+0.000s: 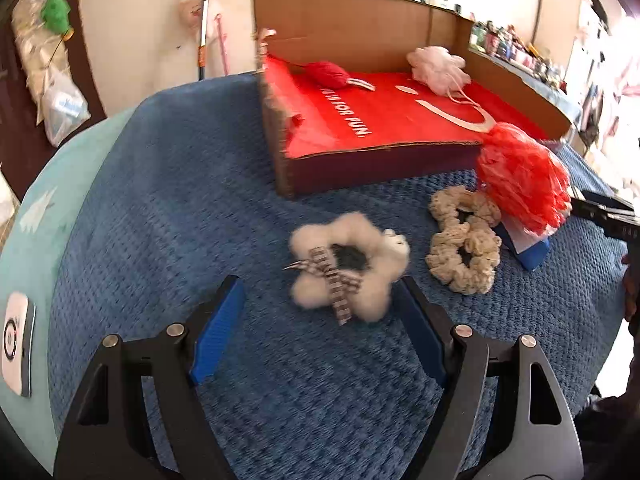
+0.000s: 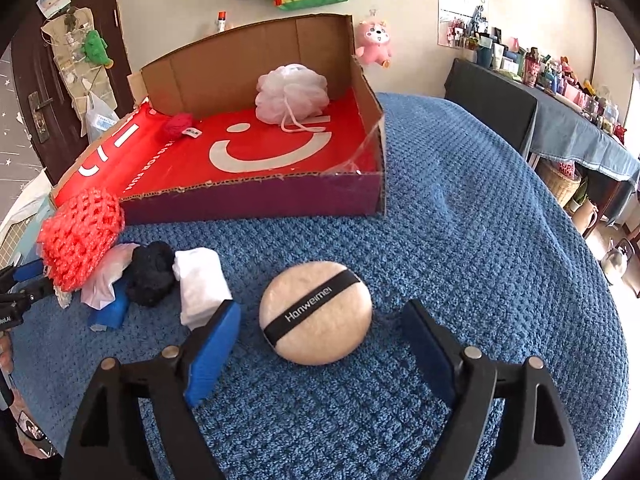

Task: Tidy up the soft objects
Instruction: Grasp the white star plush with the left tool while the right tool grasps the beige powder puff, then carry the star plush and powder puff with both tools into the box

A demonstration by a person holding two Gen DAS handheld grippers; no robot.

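Note:
My left gripper (image 1: 318,284) is open above the blue blanket (image 1: 160,200). A fluffy white scrunchie (image 1: 360,264) with a checked bow lies just ahead, between its fingertips and untouched. Two cream scrunchies (image 1: 464,240) and a red mesh puff (image 1: 524,176) lie to its right. My right gripper (image 2: 322,308) is open around a beige powder puff (image 2: 316,312) with a black band; neither pad presses on it. Behind stands the red-lined cardboard box (image 2: 256,200), holding a white bath puff (image 2: 292,94) and a small red ball (image 2: 176,126).
Left of the right gripper lie a white cloth (image 2: 202,284), a black scrunchie (image 2: 152,276), a blue sponge (image 2: 110,312) and the red mesh puff (image 2: 80,240). A white device (image 1: 18,344) sits at the bed's left edge. A cluttered side table (image 2: 560,92) stands right.

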